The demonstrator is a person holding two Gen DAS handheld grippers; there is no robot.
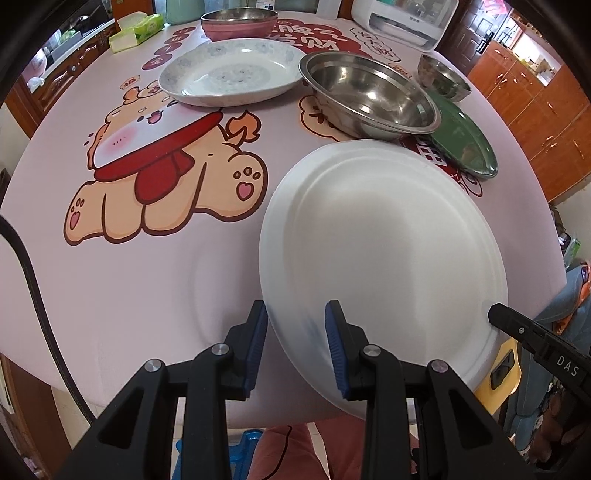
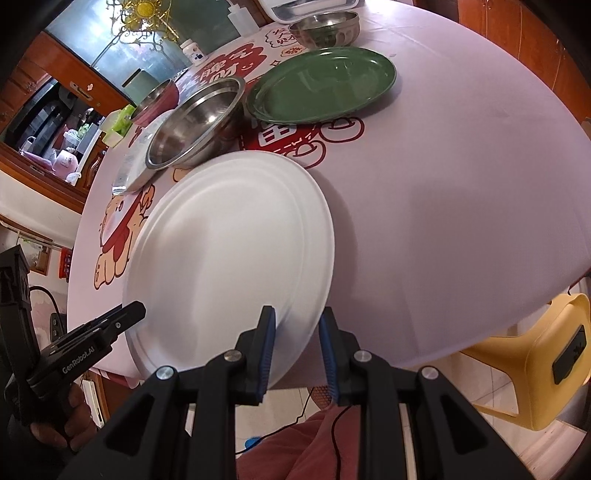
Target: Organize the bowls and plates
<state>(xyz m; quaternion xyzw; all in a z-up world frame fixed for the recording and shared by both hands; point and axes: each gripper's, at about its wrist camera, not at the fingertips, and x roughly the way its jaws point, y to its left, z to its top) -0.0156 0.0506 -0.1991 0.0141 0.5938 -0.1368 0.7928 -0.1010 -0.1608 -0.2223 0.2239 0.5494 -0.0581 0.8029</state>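
A large plain white plate (image 1: 380, 236) hangs tilted over the near edge of the round table (image 1: 147, 277). My left gripper (image 1: 296, 332) is shut on its left rim, one blue pad on each face. My right gripper (image 2: 297, 332) is shut on the opposite rim of the same white plate (image 2: 229, 251), and its tip also shows in the left wrist view. Farther back stand a patterned white plate (image 1: 229, 74), a large steel bowl (image 1: 369, 96), a green plate (image 1: 461, 140), a small steel bowl (image 1: 443, 75) and a pink-sided bowl (image 1: 238, 24).
The pink tablecloth has a cartoon dog print (image 1: 166, 177). A tissue box (image 1: 136, 31) and a white appliance (image 1: 402, 22) stand at the table's far edge. A yellow plastic stool (image 2: 546, 362) is beside the table on the right. Wooden cabinets line the walls.
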